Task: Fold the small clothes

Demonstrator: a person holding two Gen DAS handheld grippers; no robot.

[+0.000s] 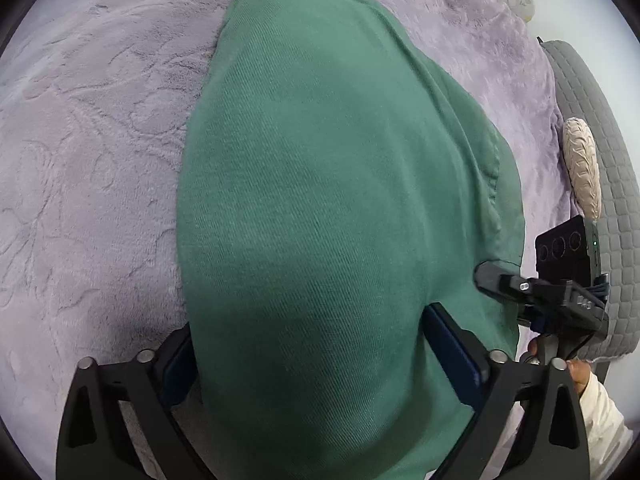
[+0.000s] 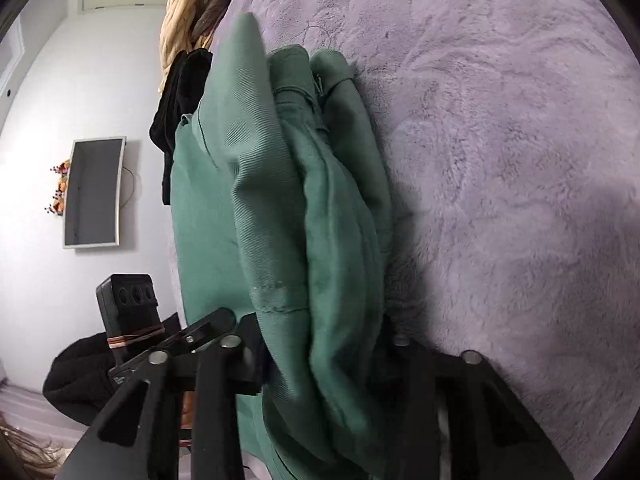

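A green garment [image 1: 332, 200] lies folded lengthwise on a lilac plush blanket [image 1: 88, 140]. My left gripper [image 1: 316, 344] points down at its near end with jaws wide apart. The cloth fills the gap between them, and one blue pad [image 1: 452, 344] rests on top of it. In the right wrist view the garment [image 2: 280, 200] is bunched in thick layers, and my right gripper [image 2: 320, 352] is clamped on that bundle. In the left wrist view the right gripper [image 1: 492, 280] bites the garment's right edge. The left gripper [image 2: 208, 328] shows at the cloth's other side.
A cream knitted cushion [image 1: 582, 172] and a grey quilted bed edge [image 1: 600, 140] lie to the right. Black clothing [image 2: 180, 100] and a cream knit throw [image 2: 180, 12] sit beyond the garment. A framed panel [image 2: 94, 192] hangs on the wall. A cream sleeve [image 1: 600, 412] holds the right gripper.
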